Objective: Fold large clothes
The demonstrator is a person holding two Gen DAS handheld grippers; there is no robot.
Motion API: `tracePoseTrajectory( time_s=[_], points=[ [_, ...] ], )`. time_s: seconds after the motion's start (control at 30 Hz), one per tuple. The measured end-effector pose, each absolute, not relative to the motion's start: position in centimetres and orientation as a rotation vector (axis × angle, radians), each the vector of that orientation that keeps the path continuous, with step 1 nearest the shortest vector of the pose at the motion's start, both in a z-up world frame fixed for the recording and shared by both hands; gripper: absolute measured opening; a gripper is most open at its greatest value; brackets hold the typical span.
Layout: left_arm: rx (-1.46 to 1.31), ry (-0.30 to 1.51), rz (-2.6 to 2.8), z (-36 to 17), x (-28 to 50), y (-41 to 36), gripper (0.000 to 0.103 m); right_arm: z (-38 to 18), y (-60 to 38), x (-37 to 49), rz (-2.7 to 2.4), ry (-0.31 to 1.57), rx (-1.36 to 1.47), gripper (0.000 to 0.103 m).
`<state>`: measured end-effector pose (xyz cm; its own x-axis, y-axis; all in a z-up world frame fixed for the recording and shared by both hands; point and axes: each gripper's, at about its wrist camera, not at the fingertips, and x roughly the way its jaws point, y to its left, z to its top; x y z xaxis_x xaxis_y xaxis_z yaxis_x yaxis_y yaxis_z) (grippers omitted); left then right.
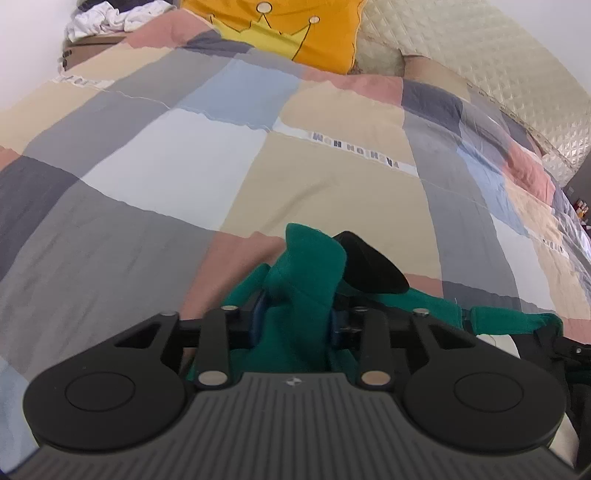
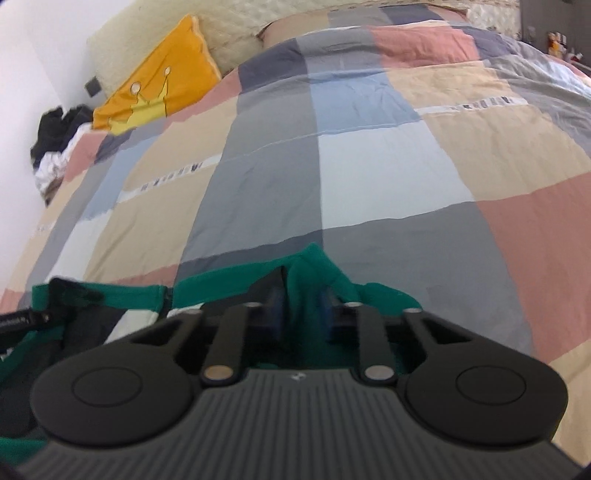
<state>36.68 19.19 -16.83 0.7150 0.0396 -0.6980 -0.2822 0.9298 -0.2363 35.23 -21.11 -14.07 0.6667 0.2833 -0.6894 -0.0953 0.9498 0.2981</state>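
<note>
The deep green fleece garment [image 1: 295,295] lies at the near edge of a bed, bunched in folds directly in front of both grippers. It rests on the patchwork duvet cover of grey, beige, pale blue, white and pink squares [image 1: 177,162].

The left gripper [image 1: 295,321] has its jaws drawn narrow on a raised fold of the green fabric. The cloth fills the gap between the blue pads and rises above them in a peak. One black finger tip shows beside this peak, to its right in the left wrist view.

The right gripper [image 2: 300,310] is likewise clamped on a fold of the same garment [image 2: 306,273]. Its blue pads stand close together with the cloth pinched between them. From this grip a green hem runs to the left across the duvet cover [image 2: 388,166] toward the other gripper, whose black parts show at the left edge of the right wrist view.

At the head of the bed a yellow-orange cushion with a crown print [image 1: 280,26] leans against a cream quilted headboard [image 1: 480,62]. A heap of white and dark laundry [image 2: 59,140] lies beside the bed near the white wall. A printed white strip with dark lettering [image 1: 354,147] crosses the duvet cover.
</note>
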Motion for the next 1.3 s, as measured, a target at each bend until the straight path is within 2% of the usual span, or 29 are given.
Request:
tracePoseTrajectory(
  time_s=[0.03,0.07,0.27,0.53,0.73,0.9,1.0,1.07,1.1,1.13,1.17,1.2,1.23,1.3],
  points=[
    [-0.338,0.745,0.187,-16.6,36.4,19.2,0.028,-13.9,-21.4,34.9,0.214,0.802,0.26,0.008],
    [-0.339,0.727,0.189,-16.3,36.0,19.3,0.025,-13.5,-21.5,34.7,0.206,0.785,0.267,0.007],
    [-0.433,0.59,0.143,-13.0,33.1,20.6,0.02,-10.1,-23.0,32.5,0.182,0.637,0.296,0.006],
    [-0.725,0.443,0.038,-9.7,30.0,25.4,0.018,-6.8,-28.7,30.7,0.119,0.485,0.452,0.005],
    [-0.854,0.457,0.119,-11.1,30.5,28.4,0.017,-6.7,-31.4,31.2,-0.03,0.41,0.467,0.003],
    [-0.866,0.573,0.141,-14.4,32.9,28.5,0.018,-9.2,-31.7,33.6,0.03,0.536,0.545,0.004],
    [-0.855,0.627,0.14,-15.8,33.6,28.1,0.029,-9.9,-30.6,34.0,0.093,0.589,0.569,0.006],
    [-0.853,0.635,0.124,-16.0,33.6,28.1,0.047,-9.8,-29.5,33.9,0.142,0.617,0.562,0.007],
    [-0.857,0.63,0.117,-16.1,33.4,28.2,0.052,-9.8,-29.1,33.7,0.161,0.637,0.547,0.009],
    [-0.867,0.623,0.108,-16.0,33.2,28.3,0.061,-9.8,-28.4,33.4,0.181,0.659,0.529,0.014],
    [-0.876,0.613,0.097,-15.8,32.9,28.5,0.066,-9.8,-28.0,33.1,0.198,0.674,0.521,0.02],
    [-0.881,0.601,0.085,-15.6,32.6,28.6,0.067,-10.0,-27.5,32.8,0.218,0.688,0.521,0.042],
    [-0.883,0.59,0.075,-15.5,32.1,28.6,0.069,-10.0,-27.3,32.3,0.242,0.697,0.529,0.054],
    [-0.882,0.573,0.045,-14.8,31.0,28.4,0.071,-10.2,-26.7,31.7,0.282,0.714,0.543,0.054]
  ],
)
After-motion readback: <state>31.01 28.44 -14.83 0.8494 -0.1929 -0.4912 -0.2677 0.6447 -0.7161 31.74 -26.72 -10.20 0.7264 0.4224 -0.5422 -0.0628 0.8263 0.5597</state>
